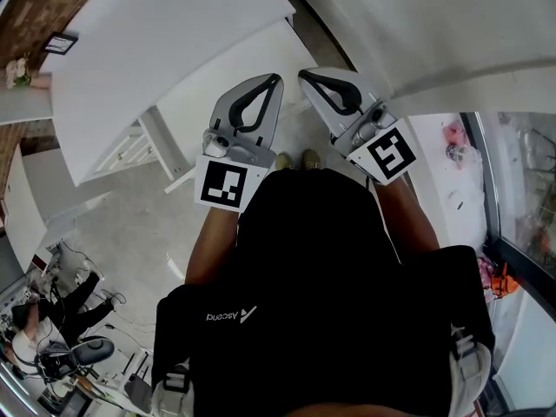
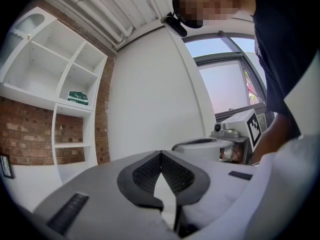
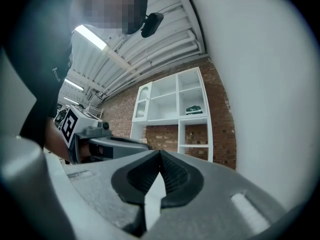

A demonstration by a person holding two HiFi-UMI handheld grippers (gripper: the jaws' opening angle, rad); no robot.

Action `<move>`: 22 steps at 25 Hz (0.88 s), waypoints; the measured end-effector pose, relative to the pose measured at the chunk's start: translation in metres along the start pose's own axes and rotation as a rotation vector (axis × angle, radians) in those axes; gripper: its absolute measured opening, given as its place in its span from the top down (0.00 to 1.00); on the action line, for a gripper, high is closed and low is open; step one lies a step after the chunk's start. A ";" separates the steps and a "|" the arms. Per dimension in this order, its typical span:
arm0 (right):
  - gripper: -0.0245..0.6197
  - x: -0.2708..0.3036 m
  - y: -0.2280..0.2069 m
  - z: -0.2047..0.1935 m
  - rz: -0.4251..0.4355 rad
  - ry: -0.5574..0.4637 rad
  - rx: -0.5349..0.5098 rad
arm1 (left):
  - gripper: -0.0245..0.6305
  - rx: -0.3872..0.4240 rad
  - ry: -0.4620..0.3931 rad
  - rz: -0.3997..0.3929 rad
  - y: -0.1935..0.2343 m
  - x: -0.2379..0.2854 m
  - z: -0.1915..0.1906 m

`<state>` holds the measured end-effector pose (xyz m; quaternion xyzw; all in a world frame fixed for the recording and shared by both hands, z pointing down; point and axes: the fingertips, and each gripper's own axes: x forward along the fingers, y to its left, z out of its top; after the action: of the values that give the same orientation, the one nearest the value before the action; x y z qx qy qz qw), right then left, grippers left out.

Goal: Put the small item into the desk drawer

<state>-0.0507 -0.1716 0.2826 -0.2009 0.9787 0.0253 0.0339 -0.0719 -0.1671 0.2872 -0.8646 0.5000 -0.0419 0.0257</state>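
In the head view both grippers are held up side by side in front of my chest, tips pointing away from me. My left gripper [image 1: 277,79] is shut, its black pads meeting at the tip with nothing between them; its own view shows the same [image 2: 160,153]. My right gripper [image 1: 302,75] is also shut and empty [image 3: 160,152]. A white desk [image 1: 165,50] stands at the upper left, with a white drawer unit [image 1: 130,150] under its edge. No small item shows in any view.
My shoes [image 1: 296,159] are on the pale floor below the grippers. A white shelf unit [image 2: 60,79] hangs on a brick wall. A white ledge with small objects [image 1: 453,150] and a window run along the right. Someone sits among chairs [image 1: 43,320] at the lower left.
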 end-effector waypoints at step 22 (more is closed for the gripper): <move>0.96 -0.007 0.005 0.007 0.000 -0.014 -0.013 | 0.96 0.017 0.012 -0.014 -0.007 -0.005 0.004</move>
<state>-0.0455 -0.1635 0.2759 -0.2011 0.9782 0.0331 0.0394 -0.0678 -0.1587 0.2835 -0.8676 0.4938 -0.0513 0.0298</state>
